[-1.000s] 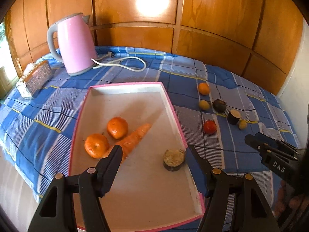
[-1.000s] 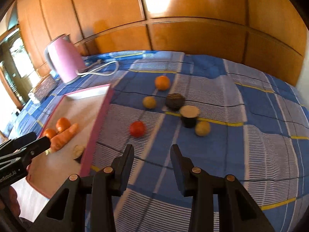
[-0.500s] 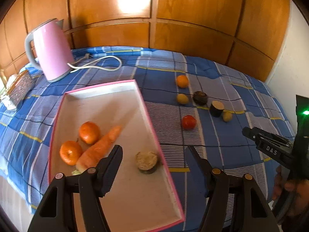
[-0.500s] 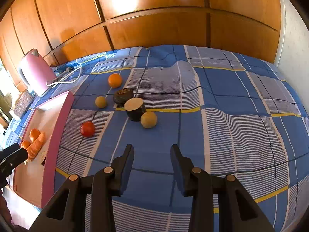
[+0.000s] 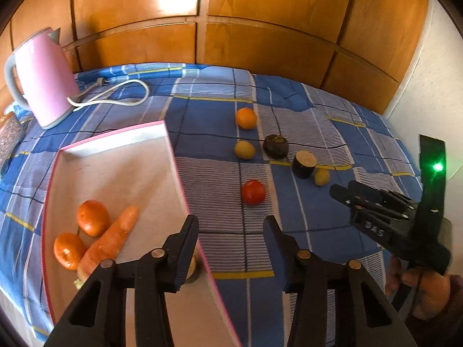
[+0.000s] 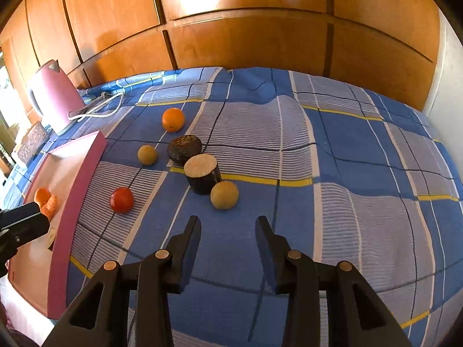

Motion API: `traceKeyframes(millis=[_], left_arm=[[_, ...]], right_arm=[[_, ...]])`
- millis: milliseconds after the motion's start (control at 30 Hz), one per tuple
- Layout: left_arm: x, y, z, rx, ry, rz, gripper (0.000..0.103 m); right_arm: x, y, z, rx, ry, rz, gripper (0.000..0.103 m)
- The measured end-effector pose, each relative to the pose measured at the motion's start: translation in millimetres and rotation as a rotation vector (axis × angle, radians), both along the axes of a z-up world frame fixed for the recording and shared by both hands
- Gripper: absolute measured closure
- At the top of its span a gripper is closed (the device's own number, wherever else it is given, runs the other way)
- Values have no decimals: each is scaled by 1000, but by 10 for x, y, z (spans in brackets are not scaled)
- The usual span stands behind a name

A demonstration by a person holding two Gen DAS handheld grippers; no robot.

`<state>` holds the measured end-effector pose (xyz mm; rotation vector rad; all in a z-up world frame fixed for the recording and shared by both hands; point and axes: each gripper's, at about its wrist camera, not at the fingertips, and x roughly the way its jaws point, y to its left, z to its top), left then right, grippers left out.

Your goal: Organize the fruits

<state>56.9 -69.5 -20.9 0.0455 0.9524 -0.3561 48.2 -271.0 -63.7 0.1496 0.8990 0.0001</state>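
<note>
Right hand-held gripper: black plastic fingers apart, empty, above the checked cloth. Just ahead lies a smooth tan round fruit, touching a dark cut-topped stump. Glossy tomato sits near the pink tray rim. Left hand-held gripper: fingers apart, empty, over that rim; carrot and two tangerines lie inside. Bare cloth to the right.

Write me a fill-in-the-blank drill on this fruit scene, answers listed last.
1. The carrot lies inside the pink-rimmed ____.
2. Beside the carrot in the tray lie ____ tangerines.
3. The right gripper is open and points at the round ____ fruit just ahead of it.
4. The kettle on the checked cloth is ____ in colour.

Missing words: tray; two; tan; pink
</note>
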Motion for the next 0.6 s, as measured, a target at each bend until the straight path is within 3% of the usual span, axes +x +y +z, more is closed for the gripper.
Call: traceKeyframes(millis=[300,367,600], left_arm=[[173,-140,-83,-22,40,-48,57],[242,-138,-100,-31,55,-44,59],[614,-207,-134,-51,99,-21,65]], right_arm=[[294,84,-147,-55,20,58,65],[295,102,-177,-67,22,62,79],[248,95,-201,-67,-9,55,80]])
